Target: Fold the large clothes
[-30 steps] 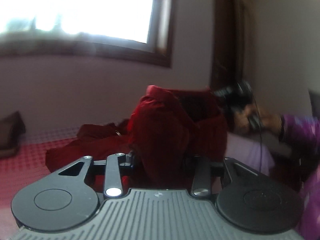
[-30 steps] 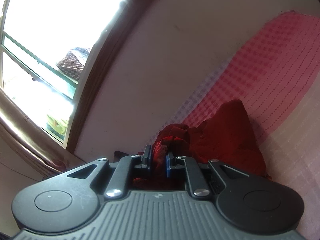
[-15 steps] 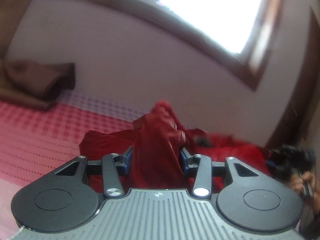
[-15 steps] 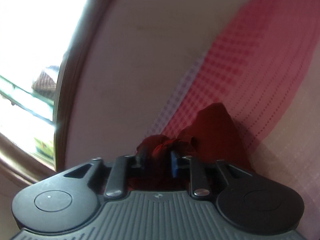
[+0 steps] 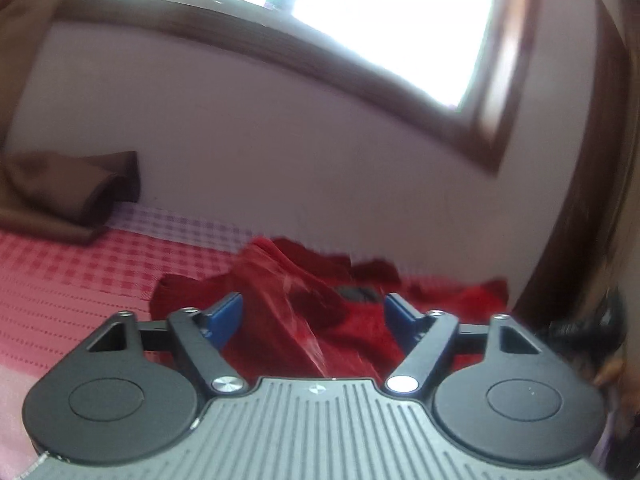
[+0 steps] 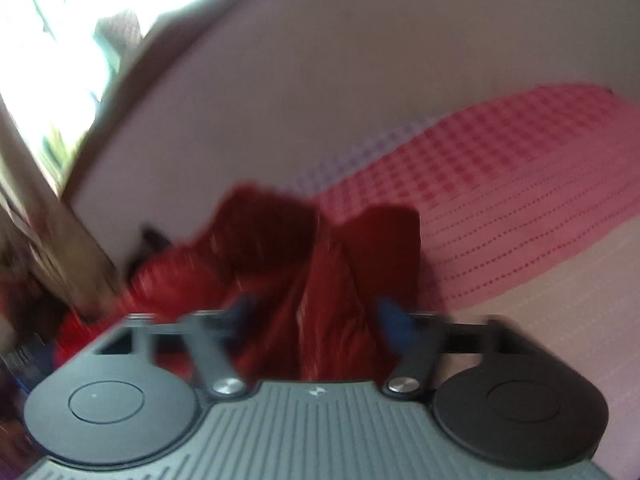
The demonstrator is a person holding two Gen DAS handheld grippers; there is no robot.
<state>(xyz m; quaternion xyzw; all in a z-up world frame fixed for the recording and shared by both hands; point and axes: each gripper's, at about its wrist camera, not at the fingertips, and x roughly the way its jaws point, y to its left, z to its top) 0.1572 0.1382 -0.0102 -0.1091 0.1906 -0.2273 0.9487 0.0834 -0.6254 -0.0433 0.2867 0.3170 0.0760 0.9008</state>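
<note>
A dark red garment (image 5: pixel 312 308) lies crumpled on a bed with a pink checked cover (image 5: pixel 68 276). My left gripper (image 5: pixel 314 316) is open, its blue pads (image 5: pixel 224 316) wide apart with loose cloth lying between them. In the blurred right wrist view the same red garment (image 6: pixel 304 280) lies bunched in front. My right gripper (image 6: pixel 320 316) is open too, its blue pads (image 6: pixel 394 320) spread on either side of a fold of cloth.
A brown cushion (image 5: pixel 60 196) lies at the bed's far left by the wall. A wooden-framed window (image 5: pixel 320 20) is above. The bed cover (image 6: pixel 520 184) stretches to the right. The other hand and gripper (image 5: pixel 588 332) show at the right edge.
Both grippers have opened and let go of the red garment, which has dropped onto the bed. Both have moved lower toward the cloth.
</note>
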